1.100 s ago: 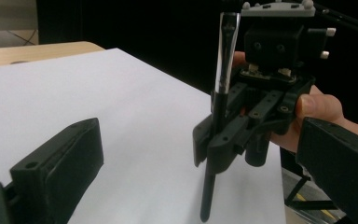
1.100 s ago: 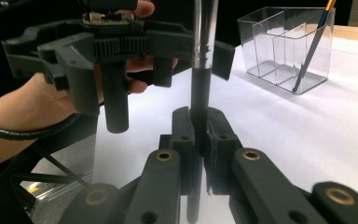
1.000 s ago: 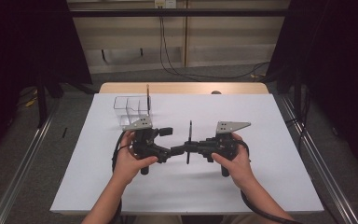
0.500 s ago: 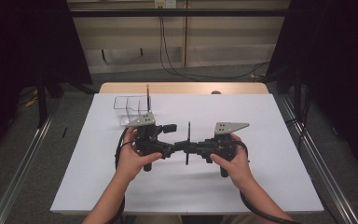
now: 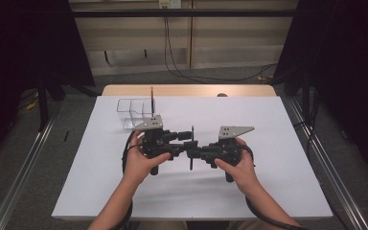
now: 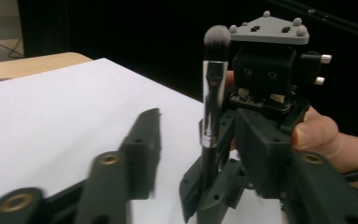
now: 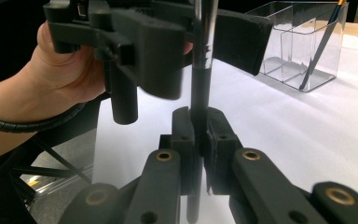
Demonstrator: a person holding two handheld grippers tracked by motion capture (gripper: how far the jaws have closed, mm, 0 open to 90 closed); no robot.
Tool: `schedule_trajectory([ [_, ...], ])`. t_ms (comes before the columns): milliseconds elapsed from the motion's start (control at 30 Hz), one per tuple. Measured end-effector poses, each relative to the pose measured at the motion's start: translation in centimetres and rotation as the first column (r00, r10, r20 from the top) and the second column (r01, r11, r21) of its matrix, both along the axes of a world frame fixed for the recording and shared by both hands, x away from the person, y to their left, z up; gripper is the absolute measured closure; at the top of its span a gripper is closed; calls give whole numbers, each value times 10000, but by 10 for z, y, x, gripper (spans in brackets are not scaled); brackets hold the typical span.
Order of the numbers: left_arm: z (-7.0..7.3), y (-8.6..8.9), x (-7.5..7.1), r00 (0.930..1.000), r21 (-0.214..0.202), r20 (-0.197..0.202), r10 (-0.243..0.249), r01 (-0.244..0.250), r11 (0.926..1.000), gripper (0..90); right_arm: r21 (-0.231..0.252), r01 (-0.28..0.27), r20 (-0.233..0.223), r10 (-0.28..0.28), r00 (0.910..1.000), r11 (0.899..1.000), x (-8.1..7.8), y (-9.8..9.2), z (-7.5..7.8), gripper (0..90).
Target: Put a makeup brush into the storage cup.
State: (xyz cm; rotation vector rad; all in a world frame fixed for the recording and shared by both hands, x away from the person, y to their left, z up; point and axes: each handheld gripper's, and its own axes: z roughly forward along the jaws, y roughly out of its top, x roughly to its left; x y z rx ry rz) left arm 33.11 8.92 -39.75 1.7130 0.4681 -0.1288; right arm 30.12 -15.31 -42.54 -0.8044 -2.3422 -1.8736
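Observation:
A make-up brush (image 5: 191, 136) with a grey tip and silver ferrule (image 6: 212, 93) stands upright over the middle of the white table (image 5: 268, 143). My right gripper (image 5: 194, 155) is shut on its black handle (image 7: 200, 88), low down. From the other side my left gripper (image 5: 188, 143) faces it. Its jaws have just been closing and now straddle the ferrule. The left gripper view shows a gap on both sides of the brush, and the left jaw is blurred.
A clear plastic organiser (image 5: 133, 112) stands at the back left of the table, with a thin dark brush (image 5: 152, 99) leaning in it. Both forearms come in from the near edge. Metal rails run along the floor on both sides.
The left gripper's jaws have drawn much closer together around the brush. Both hands have hardly shifted, and the right gripper holds the brush as before.

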Motion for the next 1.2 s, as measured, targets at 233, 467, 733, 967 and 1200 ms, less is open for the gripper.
schedule_trajectory([
  [233,-2,0,0,9999,-181,-108,-94,93,9998,709,-19,-8,-1,8,10000,10000,0,0,0,848],
  [467,-1,0,-2,9998,-185,-122,-151,149,9997,821,-29,-60,-19,60,10000,10000,0,1,0,847],
  [733,1,1,-4,9999,-52,96,-135,136,9999,835,38,-6,32,6,10000,10000,-1,2,0,838],
  [967,4,7,-5,9996,-163,260,106,-102,9998,835,-116,284,110,-283,9995,9995,-3,0,1,684],
  [1200,5,12,-6,9991,-168,355,214,-209,9996,835,-268,638,339,-629,9974,9976,-4,-5,2,454],
])
